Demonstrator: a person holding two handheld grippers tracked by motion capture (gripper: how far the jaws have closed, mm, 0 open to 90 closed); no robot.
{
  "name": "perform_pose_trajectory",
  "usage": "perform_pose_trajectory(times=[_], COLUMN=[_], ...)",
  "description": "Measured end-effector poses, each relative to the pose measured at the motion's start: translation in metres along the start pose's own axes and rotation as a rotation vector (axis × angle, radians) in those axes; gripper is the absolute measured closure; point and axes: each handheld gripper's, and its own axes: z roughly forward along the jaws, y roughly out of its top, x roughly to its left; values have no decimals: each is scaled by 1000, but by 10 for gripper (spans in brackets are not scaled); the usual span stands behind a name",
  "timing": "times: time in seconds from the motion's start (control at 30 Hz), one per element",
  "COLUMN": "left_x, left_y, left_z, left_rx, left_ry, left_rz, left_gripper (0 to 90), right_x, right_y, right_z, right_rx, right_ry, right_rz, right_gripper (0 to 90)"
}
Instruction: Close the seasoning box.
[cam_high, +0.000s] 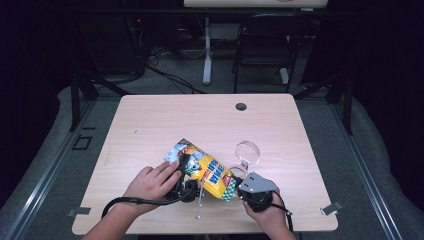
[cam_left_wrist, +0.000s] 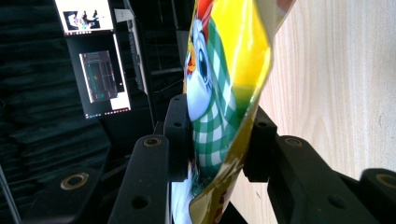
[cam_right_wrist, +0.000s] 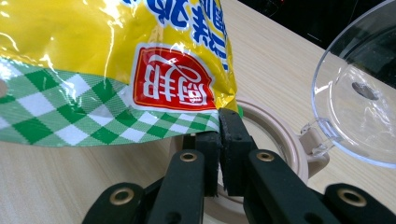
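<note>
Right gripper view: right claw (cam_right_wrist: 219, 135) pinched on snack bag (cam_right_wrist: 116, 70) corner, left claw (cam_left_wrist: 217, 140) clamped likewise; light, crinkly, slippery film, best held by sealed edges.

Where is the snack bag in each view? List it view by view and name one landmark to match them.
High view: the snack bag lies slantwise at the table's near middle, between both hands.
Left gripper view: centre, upright, pinched between the black jaws.
Right gripper view: upper left, its corner in the jaws.
Shared landmark: the bag's green-and-white checked edge.
</note>
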Motion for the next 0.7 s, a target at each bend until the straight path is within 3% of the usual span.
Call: perform_pose_trajectory(times=[0.7], left_x=[5], left_y=[3], left_z=[-2], left_rx=[1], left_ry=[7], left_rz=[36], left_gripper=[689], right_x=[-1], right_y=[-1], right_z=[1], right_rx=[0], right_ry=[3], right_rz=[14], right_gripper=[875])
